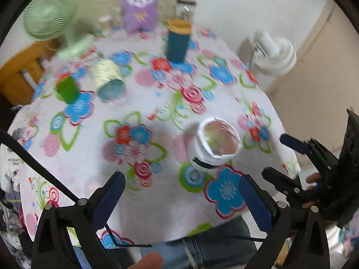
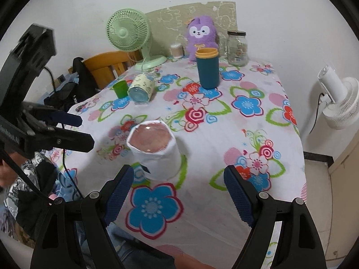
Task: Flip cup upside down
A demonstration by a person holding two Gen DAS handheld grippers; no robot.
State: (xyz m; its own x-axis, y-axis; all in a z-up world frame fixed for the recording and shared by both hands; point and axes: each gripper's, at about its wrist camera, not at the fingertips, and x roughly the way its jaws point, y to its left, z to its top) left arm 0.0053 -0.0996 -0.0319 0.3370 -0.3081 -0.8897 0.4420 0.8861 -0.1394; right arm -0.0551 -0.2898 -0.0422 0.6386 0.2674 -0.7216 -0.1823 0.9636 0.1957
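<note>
A white paper-wrapped cup [image 2: 154,154] stands on the flowered tablecloth [image 2: 224,134] near the front edge, its upper face pinkish and glossy. In the left wrist view the cup [image 1: 215,143] sits a little ahead and right of my left gripper. My left gripper [image 1: 181,188] is open and empty, below the cup. My right gripper [image 2: 179,179] is open and empty, its left finger close to the cup's base. The left gripper also shows at the left of the right wrist view [image 2: 85,132], and the right gripper shows at the right of the left wrist view [image 1: 276,157].
Farther back stand a dark blue tumbler with yellow rim [image 2: 207,68], a small green cup [image 2: 120,89], a tin lying on its side [image 2: 141,87], a green desk fan [image 2: 130,35], a purple plush toy [image 2: 200,35] and a glass jar [image 2: 237,47]. A white floor fan [image 2: 338,103] stands right of the table.
</note>
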